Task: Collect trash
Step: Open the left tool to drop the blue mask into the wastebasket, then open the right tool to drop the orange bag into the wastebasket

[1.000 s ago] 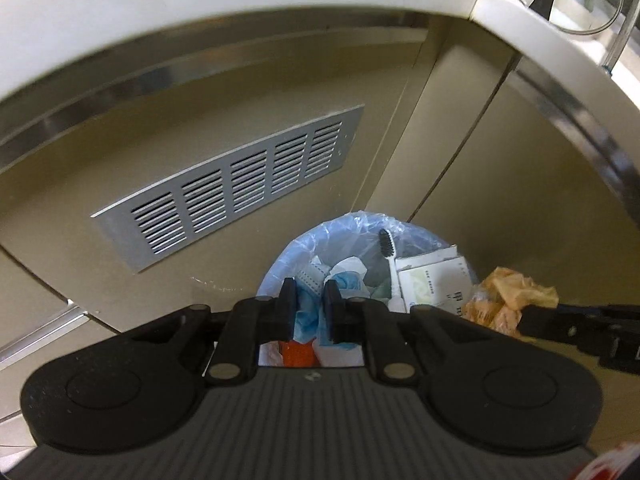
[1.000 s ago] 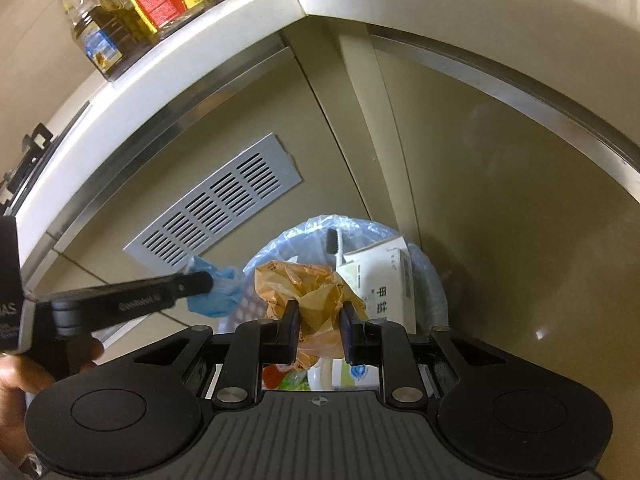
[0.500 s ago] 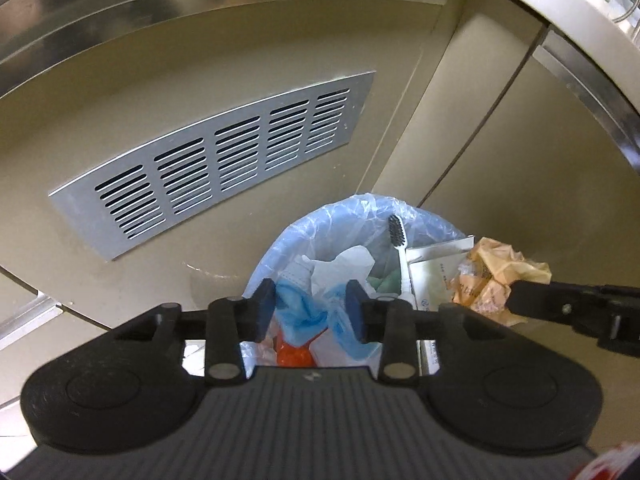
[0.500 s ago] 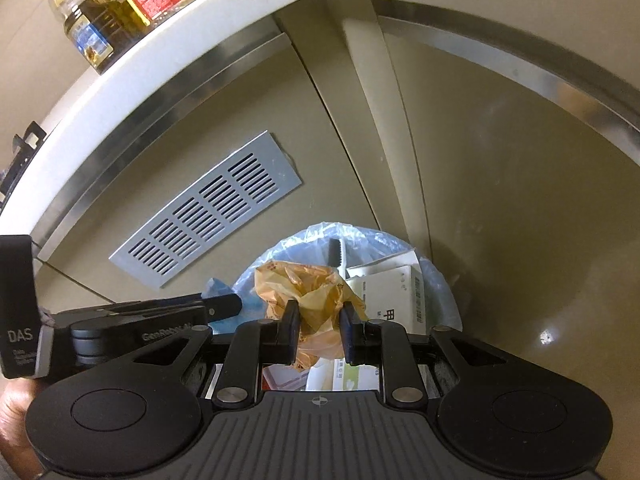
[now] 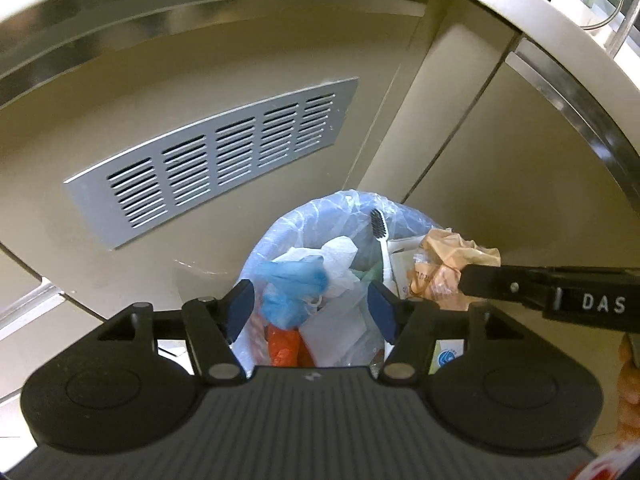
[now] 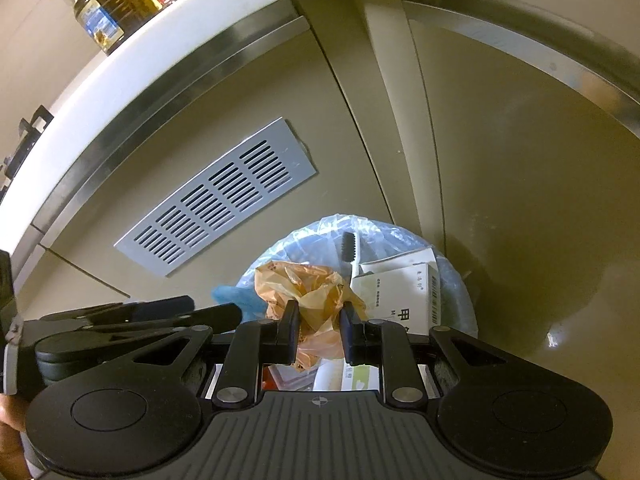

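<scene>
A: Beige cabinet doors (image 5: pixel 168 92) with a slatted metal vent (image 5: pixel 216 160) back this corner, and the bin (image 5: pixel 320 216) sits at their foot. What do the jaws have?

B: On the left gripper (image 5: pixel 312 308) they are opening; the blue glove (image 5: pixel 292 284) lies between them, clear of the pads, on the heap. The right gripper (image 6: pixel 319 330) is clamped on the orange bag (image 6: pixel 308 292), right above the bin.

A: How will that bag handle?

B: Light, thin, crinkly film, I'd judge. It crushes rather than slips, so pinching the bunched middle suits it.

A: And round about?

B: A thin blue liner, a stiff toothbrush (image 6: pixel 352 254), a flat card box (image 6: pixel 400 292), soft white tissue (image 5: pixel 340 256).
</scene>
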Demonstrator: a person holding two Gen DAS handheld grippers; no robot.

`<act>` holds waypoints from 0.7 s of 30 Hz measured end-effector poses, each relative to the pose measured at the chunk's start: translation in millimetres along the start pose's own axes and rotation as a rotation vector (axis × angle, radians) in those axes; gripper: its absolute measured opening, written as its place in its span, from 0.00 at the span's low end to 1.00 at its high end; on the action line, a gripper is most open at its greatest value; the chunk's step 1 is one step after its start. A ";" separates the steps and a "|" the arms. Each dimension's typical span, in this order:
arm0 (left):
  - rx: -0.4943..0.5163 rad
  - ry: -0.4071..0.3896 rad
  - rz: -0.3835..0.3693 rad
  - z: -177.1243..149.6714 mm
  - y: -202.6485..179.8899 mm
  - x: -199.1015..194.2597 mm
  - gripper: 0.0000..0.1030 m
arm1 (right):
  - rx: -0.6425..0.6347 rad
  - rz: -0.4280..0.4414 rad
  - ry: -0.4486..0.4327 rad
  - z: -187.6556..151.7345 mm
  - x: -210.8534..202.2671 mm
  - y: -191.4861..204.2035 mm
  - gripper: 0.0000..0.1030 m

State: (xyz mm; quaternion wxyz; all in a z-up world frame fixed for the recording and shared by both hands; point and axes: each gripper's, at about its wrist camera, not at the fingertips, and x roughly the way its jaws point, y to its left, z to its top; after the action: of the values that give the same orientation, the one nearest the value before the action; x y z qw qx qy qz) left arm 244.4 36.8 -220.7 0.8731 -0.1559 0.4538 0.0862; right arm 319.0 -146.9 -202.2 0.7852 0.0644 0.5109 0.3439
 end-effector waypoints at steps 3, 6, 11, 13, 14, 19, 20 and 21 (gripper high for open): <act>-0.037 -0.017 0.030 -0.5 6.6 -6.2 0.52 | -0.010 0.007 -0.001 1.0 2.0 1.0 0.21; -0.080 -0.026 0.059 -0.3 17.1 -10.4 0.49 | -0.029 0.013 -0.001 3.2 6.4 4.8 0.21; -0.124 -0.031 0.100 0.0 32.6 -15.6 0.46 | -0.072 0.011 -0.002 9.1 20.5 16.3 0.21; -0.136 -0.033 0.120 -0.9 37.9 -16.9 0.46 | -0.101 0.016 0.003 11.5 29.3 22.1 0.21; -0.140 -0.033 0.132 -1.5 39.9 -17.0 0.46 | -0.121 0.015 0.009 12.9 34.8 24.4 0.21; -0.189 -0.014 0.185 -6.9 57.8 -13.6 0.46 | -0.199 0.014 0.049 17.4 65.4 31.0 0.21; -0.202 -0.008 0.192 -8.2 60.9 -12.5 0.46 | -0.211 0.006 0.060 17.7 71.9 31.8 0.21; -0.212 -0.004 0.197 -9.5 63.6 -12.2 0.46 | -0.221 0.002 0.071 18.3 78.8 32.1 0.21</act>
State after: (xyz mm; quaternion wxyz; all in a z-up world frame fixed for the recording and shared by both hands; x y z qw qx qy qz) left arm 211.5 92.9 -228.2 0.8400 -0.2018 0.4533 0.2194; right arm 338.3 -70.4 -238.8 0.7686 -0.0342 0.4972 0.4012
